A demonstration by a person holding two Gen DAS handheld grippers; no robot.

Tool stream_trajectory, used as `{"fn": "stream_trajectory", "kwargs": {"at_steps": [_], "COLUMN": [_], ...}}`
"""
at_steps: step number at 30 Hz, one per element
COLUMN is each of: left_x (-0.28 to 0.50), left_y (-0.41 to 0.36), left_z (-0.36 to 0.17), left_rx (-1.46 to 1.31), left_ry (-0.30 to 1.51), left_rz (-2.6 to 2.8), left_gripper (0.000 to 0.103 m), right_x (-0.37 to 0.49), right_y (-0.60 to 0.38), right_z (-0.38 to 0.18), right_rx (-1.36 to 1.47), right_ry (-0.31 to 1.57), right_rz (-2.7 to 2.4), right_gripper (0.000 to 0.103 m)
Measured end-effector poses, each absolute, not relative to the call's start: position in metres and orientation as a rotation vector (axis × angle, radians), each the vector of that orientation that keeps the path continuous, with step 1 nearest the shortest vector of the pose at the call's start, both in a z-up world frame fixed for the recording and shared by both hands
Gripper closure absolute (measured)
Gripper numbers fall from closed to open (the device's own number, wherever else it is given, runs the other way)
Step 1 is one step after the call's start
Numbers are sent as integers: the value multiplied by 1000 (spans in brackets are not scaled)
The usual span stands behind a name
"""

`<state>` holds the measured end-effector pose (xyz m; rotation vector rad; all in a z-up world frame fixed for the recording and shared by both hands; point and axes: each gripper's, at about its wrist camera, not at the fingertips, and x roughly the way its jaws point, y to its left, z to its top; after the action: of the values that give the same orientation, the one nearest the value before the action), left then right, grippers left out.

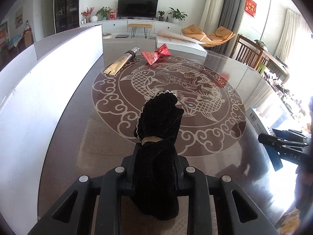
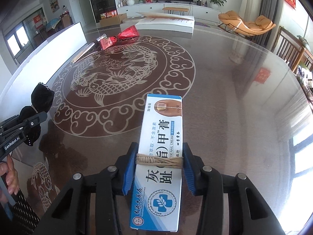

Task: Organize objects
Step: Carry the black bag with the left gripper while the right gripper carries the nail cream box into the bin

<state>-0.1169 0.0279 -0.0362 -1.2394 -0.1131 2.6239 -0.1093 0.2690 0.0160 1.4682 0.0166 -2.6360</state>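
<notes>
My left gripper [image 1: 156,173] is shut on a black velvet pouch [image 1: 156,129] tied with tan cord, held above the table with its frilled mouth pointing forward; the same pouch [image 2: 42,98] shows at the left of the right wrist view. My right gripper [image 2: 159,166] is shut on a blue-and-white ointment box [image 2: 162,137] wrapped with twine, its blue pads pressing both long sides. At the far side of the dark table [image 1: 215,156] lie a gold tube [image 1: 121,60] and a red wrapped packet [image 1: 156,54].
A white box with an open lid [image 1: 182,43] stands at the table's far edge. A long white panel [image 1: 49,68] runs along the left side. The table top bears a round fish pattern [image 2: 117,74]. A person's fingers [image 2: 9,174] hold the left gripper's handle.
</notes>
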Motion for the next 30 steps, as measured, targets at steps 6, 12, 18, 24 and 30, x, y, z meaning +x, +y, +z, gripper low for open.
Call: {"fn": "stream_trajectory", "kwargs": {"at_steps": [6,12,18,24,30], "left_x": [-85,-71,-83,-105,-111], "left_y": [-3,-52,-156,-250,-267], "left_z": [-1,52,81,57,15], "left_rx": [-1087,-993,-1070,-1353,-1681], "left_ry": [-354,-507,-598,-589,-539], "left_rz": [2605,2670,2840,3032,3056], "left_gripper": [78,78,78,77,12], "right_x": [-94,-99,-140,-160,-172], "right_y": [240,185,77,-69,-156], "right_z": [65,113,152,162,118], "right_rx": [1301,1131,996,937,1022], "right_ry": [-24,-61,-146,-68,69], "right_rz": [-2586,-2501,-2330,-2149,-2146], "right_gripper": [59,59,59,59,30]}}
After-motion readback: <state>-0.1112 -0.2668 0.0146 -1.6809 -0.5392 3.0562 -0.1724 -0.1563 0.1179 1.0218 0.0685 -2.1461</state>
